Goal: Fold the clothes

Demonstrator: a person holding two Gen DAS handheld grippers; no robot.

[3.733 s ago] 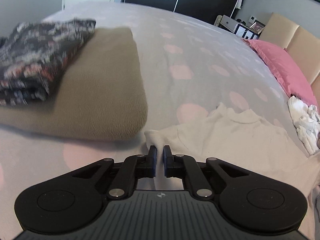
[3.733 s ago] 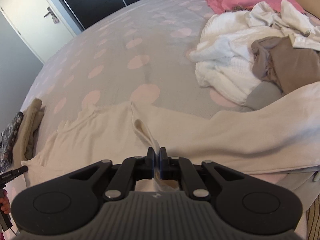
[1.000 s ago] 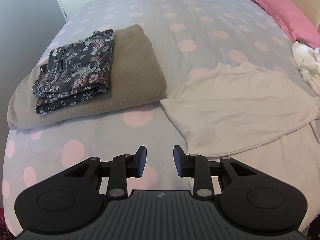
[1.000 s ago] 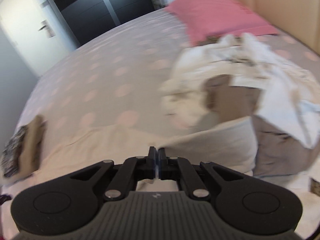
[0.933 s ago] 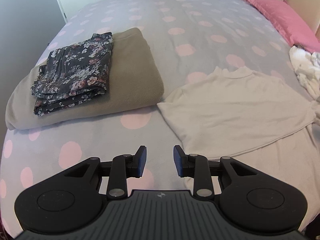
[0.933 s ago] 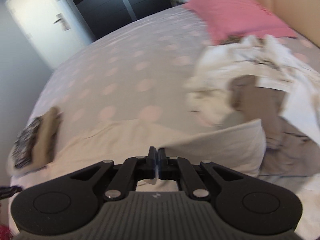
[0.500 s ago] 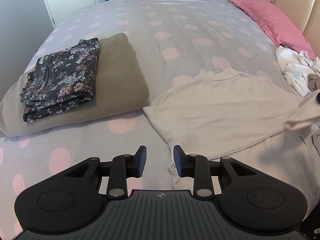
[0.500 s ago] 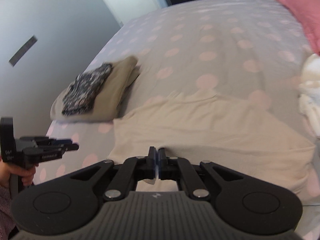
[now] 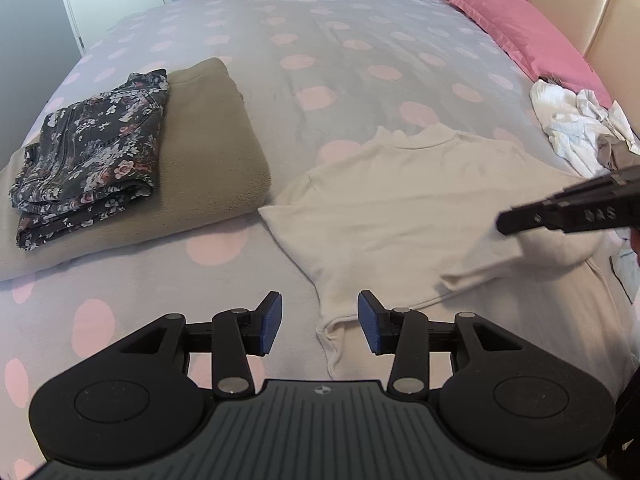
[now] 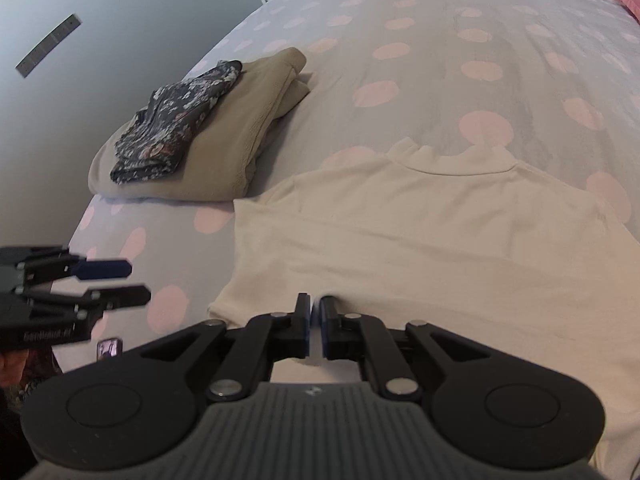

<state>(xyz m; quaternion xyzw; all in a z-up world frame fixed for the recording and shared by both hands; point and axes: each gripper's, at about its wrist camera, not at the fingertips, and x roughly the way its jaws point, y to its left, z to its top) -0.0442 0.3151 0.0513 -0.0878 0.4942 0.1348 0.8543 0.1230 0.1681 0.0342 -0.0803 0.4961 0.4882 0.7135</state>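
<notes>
A cream top (image 9: 400, 208) lies flat on the dotted bedspread (image 9: 320, 52), collar away from me, its right side folded over onto its body. My left gripper (image 9: 320, 320) hovers over the top's lower left hem corner, jaws opening and wide apart, pads touching nothing. My right gripper (image 10: 315, 328) sits low over the cream top (image 10: 420, 240) with a narrow gap between its jaws as they open; the fabric lies right under the tips. The right gripper (image 9: 508, 222) also shows in the left wrist view, and the left gripper (image 10: 138, 280) in the right wrist view.
A folded olive sweater (image 9: 208, 152) with a folded dark floral garment (image 9: 92, 152) on it lies at the left. A loose pile of white and brown clothes (image 9: 576, 132) sits at the right below a pink pillow (image 9: 528, 36). Beige headboard at far right.
My right gripper swept left across the bed, carrying the top's right side over its body, and its jaws have parted a little. My left jaws have spread wider.
</notes>
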